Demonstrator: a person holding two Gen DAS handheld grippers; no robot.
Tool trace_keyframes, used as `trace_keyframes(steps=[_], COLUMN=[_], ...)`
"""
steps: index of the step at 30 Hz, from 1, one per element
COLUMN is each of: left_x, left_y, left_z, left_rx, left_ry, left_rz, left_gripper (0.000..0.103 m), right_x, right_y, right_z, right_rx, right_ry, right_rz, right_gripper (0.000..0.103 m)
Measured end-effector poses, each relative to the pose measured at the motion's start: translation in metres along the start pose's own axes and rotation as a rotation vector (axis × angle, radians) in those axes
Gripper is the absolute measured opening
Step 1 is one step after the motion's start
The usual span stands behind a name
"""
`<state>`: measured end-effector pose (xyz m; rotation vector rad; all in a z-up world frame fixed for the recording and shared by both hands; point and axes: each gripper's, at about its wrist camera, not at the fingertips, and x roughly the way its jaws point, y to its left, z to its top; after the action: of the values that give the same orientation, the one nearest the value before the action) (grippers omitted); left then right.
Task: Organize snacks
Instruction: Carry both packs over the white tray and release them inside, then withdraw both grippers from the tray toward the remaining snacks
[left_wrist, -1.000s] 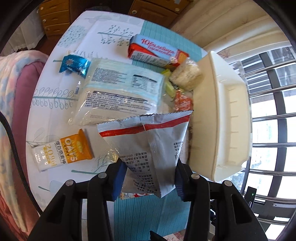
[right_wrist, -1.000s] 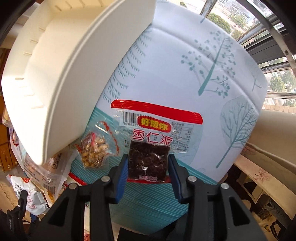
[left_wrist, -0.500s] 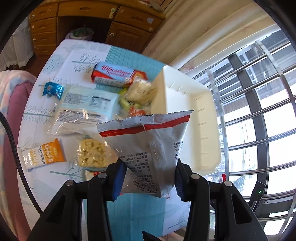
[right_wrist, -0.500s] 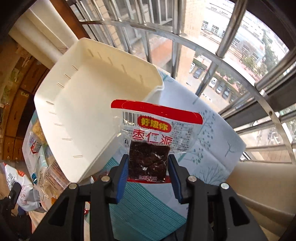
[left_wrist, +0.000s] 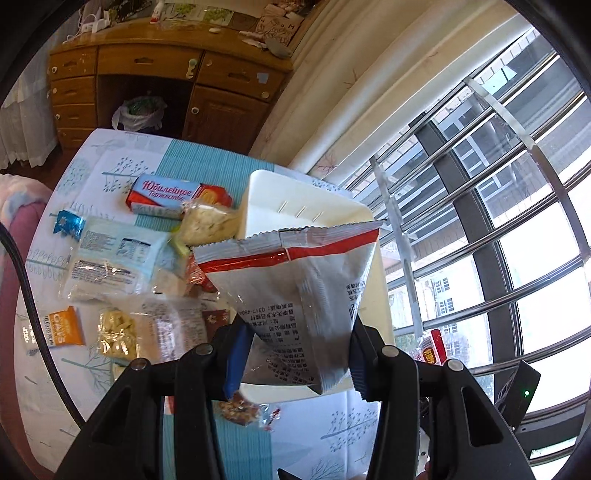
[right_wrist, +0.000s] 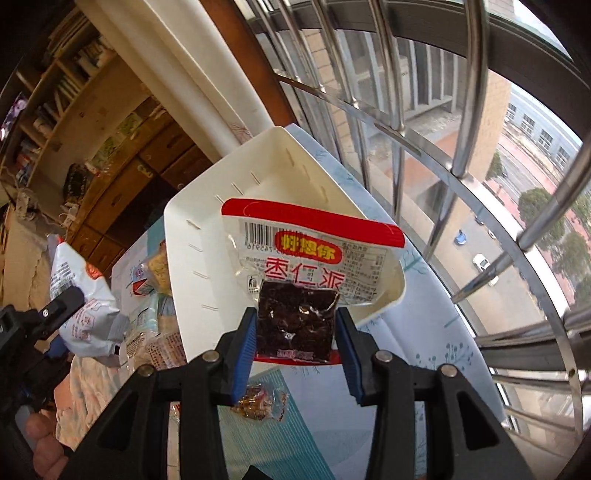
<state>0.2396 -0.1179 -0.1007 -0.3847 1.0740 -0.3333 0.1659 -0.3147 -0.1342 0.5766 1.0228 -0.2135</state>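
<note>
My left gripper (left_wrist: 295, 350) is shut on a silver snack bag (left_wrist: 299, 288) with a red stripe, held in the air over the near end of the white plastic bin (left_wrist: 280, 199). The right gripper (right_wrist: 295, 343) is shut on a clear red-edged packet of dark date cake (right_wrist: 306, 273), also raised above the white bin (right_wrist: 192, 258). In the right wrist view the left gripper (right_wrist: 55, 314) and its silver bag (right_wrist: 81, 291) appear at the left edge, with a hand (right_wrist: 40, 443) below. More snacks lie on the table left of the bin.
On the tree-patterned tablecloth (left_wrist: 122, 162) lie a blue-red biscuit pack (left_wrist: 166, 194), a pale flat bag (left_wrist: 110, 258), an orange bar (left_wrist: 59, 328), a small blue sweet (left_wrist: 66, 225) and a nut packet (left_wrist: 240, 410). Window bars (left_wrist: 498, 221) stand right, a wooden cabinet (left_wrist: 166, 81) beyond.
Both grippers have risen with their packets still gripped. The table and bin now look farther below, and the right gripper has rolled so the bin's inside shows.
</note>
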Motion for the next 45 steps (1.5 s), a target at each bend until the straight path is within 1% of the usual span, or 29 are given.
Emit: trace_keyframes(steps=[3, 6, 12, 14, 15, 16, 17, 18, 19, 24, 29, 35, 41, 45], left_x=[0.008, 0.017, 0.031, 0.033, 0.035, 0.036, 0.036, 0.036, 0.035, 0.029, 0.012, -0.016, -0.049, -0.068], left_y=[-0.015, -0.027, -0.046, -0.048, -0.05, -0.051, -0.052, -0.052, -0.052, -0.05, -0.039, -0.019, 0.021, 0.051], left_z=[0.001, 0.002, 0.0, 0.0, -0.001, -0.001, -0.002, -0.003, -0.004, -0.008, -0.019, -0.029, -0.049, -0.062], left_rx=[0.0, -0.001, -0.001, 0.001, 0.003, 0.002, 0.0, 0.0, 0.0, -0.01, -0.025, -0.022, -0.078, -0.093], left_ry=[-0.004, -0.002, 0.007, 0.01, 0.021, 0.028, 0.032, 0.035, 0.037, 0.043, 0.041, 0.011, -0.02, -0.029], left_rz=[0.0, 0.021, 0.046, 0.068, 0.082, 0.093, 0.102, 0.109, 0.116, 0.157, 0.207, 0.277, 0.318, 0.347], left_gripper=[0.045, 0.045, 0.045, 0.052, 0.061, 0.063, 0.063, 0.063, 0.064, 0.066, 0.066, 0.066, 0.066, 0.066], right_x=[-0.003, -0.004, -0.001, 0.001, 0.002, 0.002, 0.003, 0.002, 0.001, -0.003, -0.005, -0.001, 0.006, 0.011], right_y=[-0.004, -0.003, -0.009, -0.011, -0.011, -0.012, -0.013, -0.014, -0.015, -0.016, -0.012, 0.004, 0.026, 0.045], right_z=[0.007, 0.012, 0.021, 0.023, 0.024, 0.024, 0.025, 0.026, 0.026, 0.026, 0.02, 0.008, -0.014, -0.032], right_rx=[-0.07, -0.145, -0.194, -0.198, -0.201, -0.202, -0.2, -0.198, -0.197, -0.2, -0.209, -0.239, -0.281, -0.308], right_ry=[-0.019, -0.027, -0.014, -0.008, -0.007, -0.006, -0.006, -0.01, -0.013, -0.02, -0.009, 0.038, 0.093, 0.131], right_rz=[0.053, 0.096, 0.151, 0.158, 0.153, 0.148, 0.14, 0.134, 0.136, 0.155, 0.177, 0.204, 0.229, 0.226], right_gripper=[0.042, 0.042, 0.042, 0.044, 0.046, 0.053, 0.057, 0.064, 0.066, 0.066, 0.066, 0.066, 0.066, 0.066])
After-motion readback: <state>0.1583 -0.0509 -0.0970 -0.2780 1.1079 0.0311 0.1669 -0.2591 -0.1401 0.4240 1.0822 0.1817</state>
